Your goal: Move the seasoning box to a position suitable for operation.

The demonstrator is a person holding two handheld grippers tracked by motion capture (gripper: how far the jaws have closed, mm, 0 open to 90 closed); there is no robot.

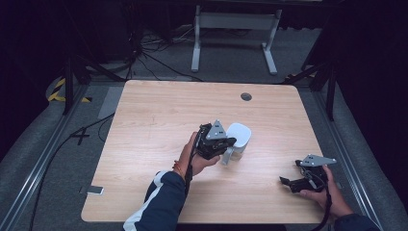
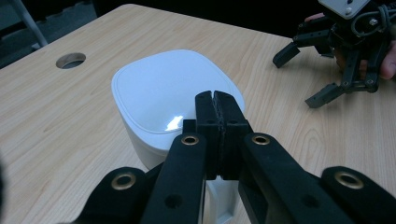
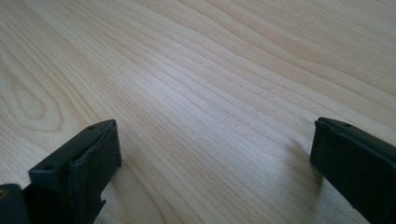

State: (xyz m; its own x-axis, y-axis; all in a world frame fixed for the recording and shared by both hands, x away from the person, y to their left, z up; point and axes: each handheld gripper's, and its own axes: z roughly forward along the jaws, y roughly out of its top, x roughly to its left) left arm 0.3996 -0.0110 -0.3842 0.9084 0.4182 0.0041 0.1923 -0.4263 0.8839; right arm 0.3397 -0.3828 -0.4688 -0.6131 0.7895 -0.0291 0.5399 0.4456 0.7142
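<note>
A white lidded container (image 1: pixel 239 134) (image 2: pixel 173 93) stands near the middle of the wooden table (image 1: pixel 154 120). A white handle-like part (image 1: pixel 225 157) (image 2: pixel 217 200) sticks out from its near side. My left gripper (image 1: pixel 232 142) (image 2: pixel 215 100) is shut, its pads pressed together with nothing showing between them. The tips hang over the lid's near edge, above that handle. My right gripper (image 1: pixel 287 185) (image 2: pixel 299 79) (image 3: pixel 212 144) is open near the table's front right, its jaws wide apart just above bare wood.
A round cable hole (image 1: pixel 246 96) (image 2: pixel 71 60) sits in the tabletop at the back. A white table frame (image 1: pixel 235 21) and cables lie on the floor behind. A small flat object (image 1: pixel 95 190) lies on the floor at the front left.
</note>
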